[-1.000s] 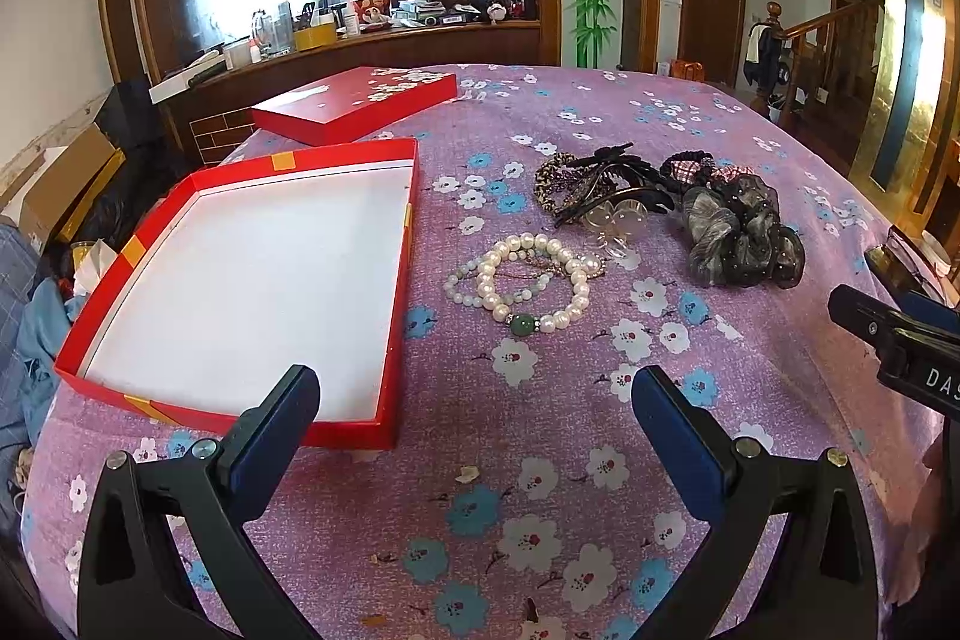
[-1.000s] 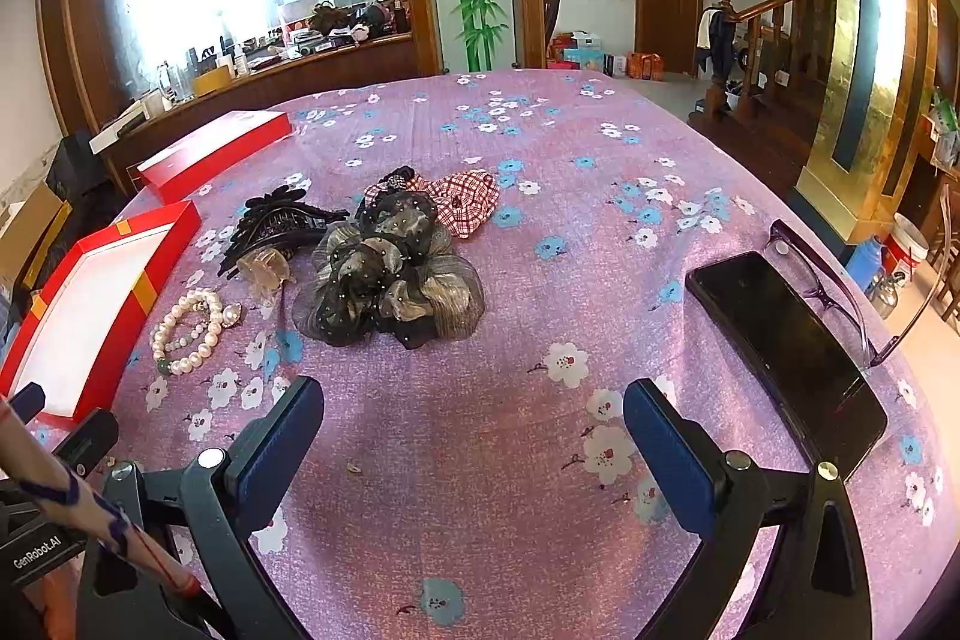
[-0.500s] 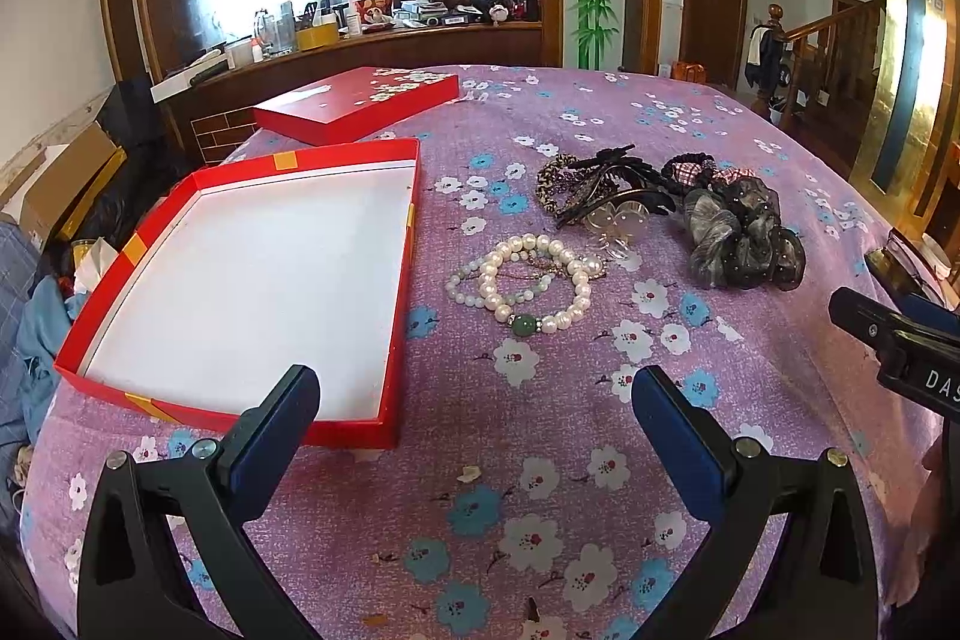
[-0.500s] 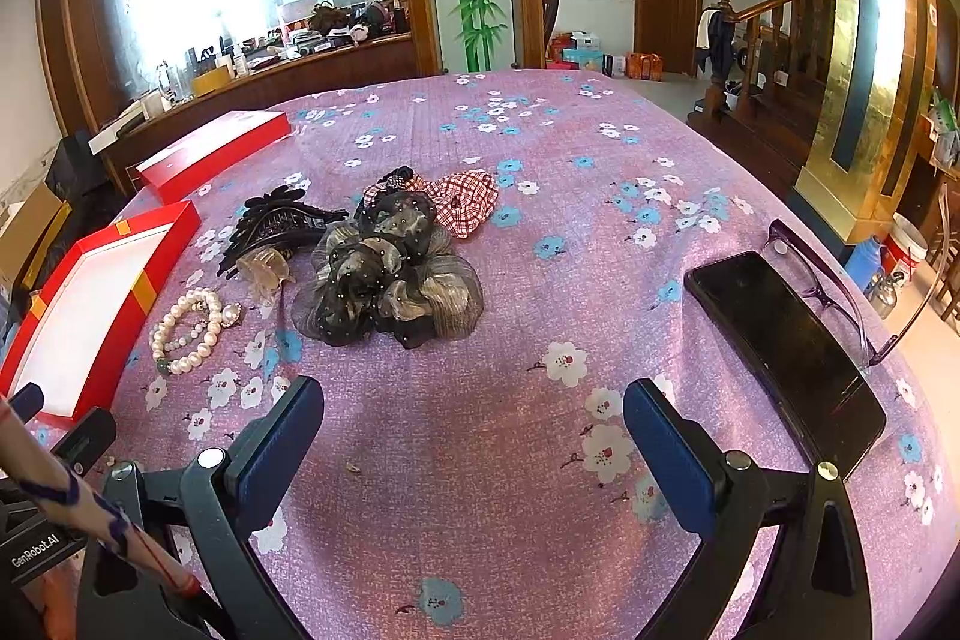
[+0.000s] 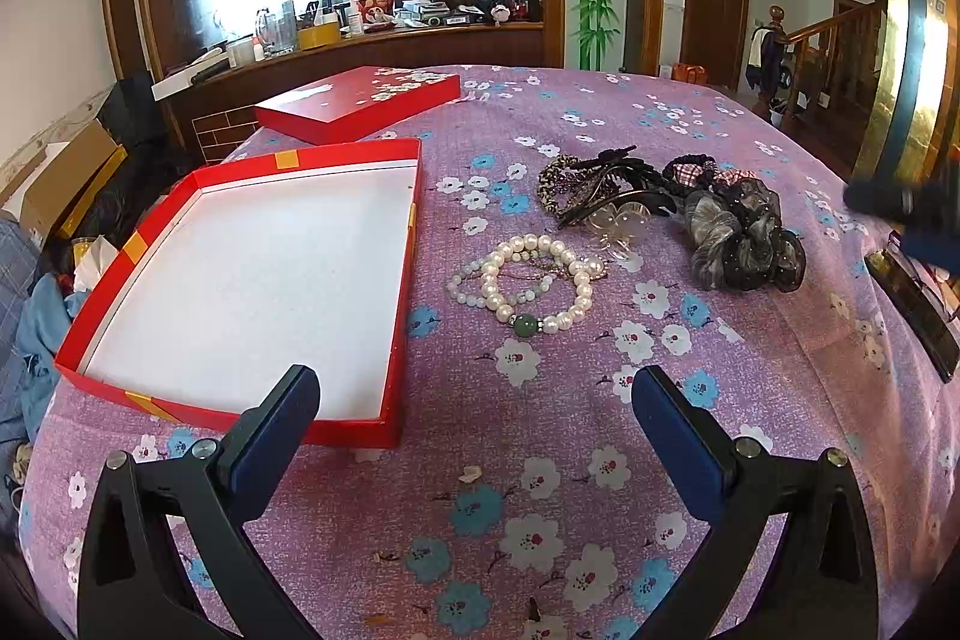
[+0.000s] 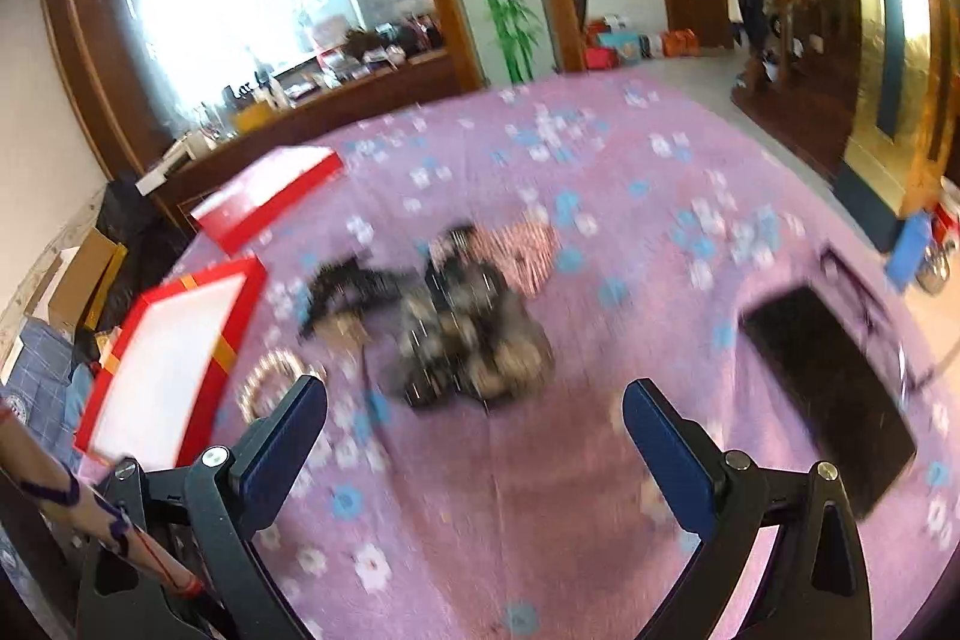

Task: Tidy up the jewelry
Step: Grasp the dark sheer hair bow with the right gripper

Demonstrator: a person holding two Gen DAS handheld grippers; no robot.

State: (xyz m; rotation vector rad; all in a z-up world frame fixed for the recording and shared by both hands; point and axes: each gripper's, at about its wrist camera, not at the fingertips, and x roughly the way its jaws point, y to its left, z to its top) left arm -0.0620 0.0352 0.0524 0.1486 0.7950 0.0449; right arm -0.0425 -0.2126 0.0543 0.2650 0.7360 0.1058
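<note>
Left gripper [image 5: 474,403] hovering low over the purple floral cloth [image 5: 540,460], jaws spread wide, nothing between them. Same deal for the right gripper [image 6: 474,415]: jaws wide apart, nothing held, whole right view smeared with motion blur.

Open red tray [image 5: 402,316] with white lining sitting on the left side of the table, near corner just ahead of the left finger [image 5: 276,418]. Red lid [image 5: 354,103] with white blossoms lying flat behind it, close but not touching.

Pearl bracelets [image 5: 528,280] just right of the tray, a couple of strands overlapping, one with a green bead at the front. Touching their far edge, some clear round bits [image 5: 618,223], hard to say what exactly. Behind those, a black claw clip [image 5: 618,190] resting on a leopard-print scrunchie [image 5: 558,181]. Right of that, a dark gauzy scrunchie [image 5: 744,244] bunched against a plaid one [image 5: 690,175].

Far right edge of the table: black phone [image 6: 834,376] lying flat, with glasses [image 6: 870,304] just beside it. In the right view the dark hair-accessory pile [image 6: 474,334] sits dead ahead between the fingers, tray [image 6: 231,334] off to the left, pearls [image 6: 270,376] partly hidden behind the left finger [image 6: 282,451].
</note>
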